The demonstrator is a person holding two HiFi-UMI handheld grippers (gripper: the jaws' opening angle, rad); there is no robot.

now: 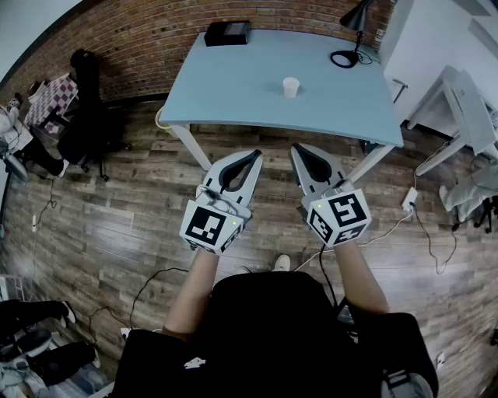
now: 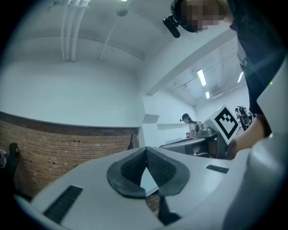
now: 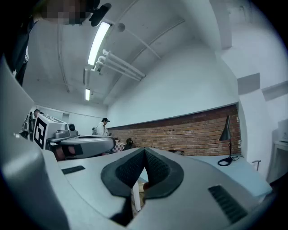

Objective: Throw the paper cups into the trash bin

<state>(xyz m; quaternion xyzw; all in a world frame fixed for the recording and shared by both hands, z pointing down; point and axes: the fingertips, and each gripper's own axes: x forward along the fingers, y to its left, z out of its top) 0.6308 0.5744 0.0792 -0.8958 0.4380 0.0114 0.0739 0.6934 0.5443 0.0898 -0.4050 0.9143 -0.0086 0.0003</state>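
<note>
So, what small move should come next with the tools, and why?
Probably bring the right tool forward toward the paper cup and open it on the way. The cup stands upright on the blue table, beyond both tools. The right tool and the left tool are both shut and empty, so neither can take it yet.

A paper cup (image 1: 291,87) stands near the middle of the table (image 1: 226,89), with a box (image 1: 227,33) at its far left edge and a lamp (image 1: 358,15) at its far right corner. The left gripper (image 1: 252,157) and right gripper (image 1: 299,151) are side by side before the table's near edge, above the floor (image 1: 117,218).
</note>
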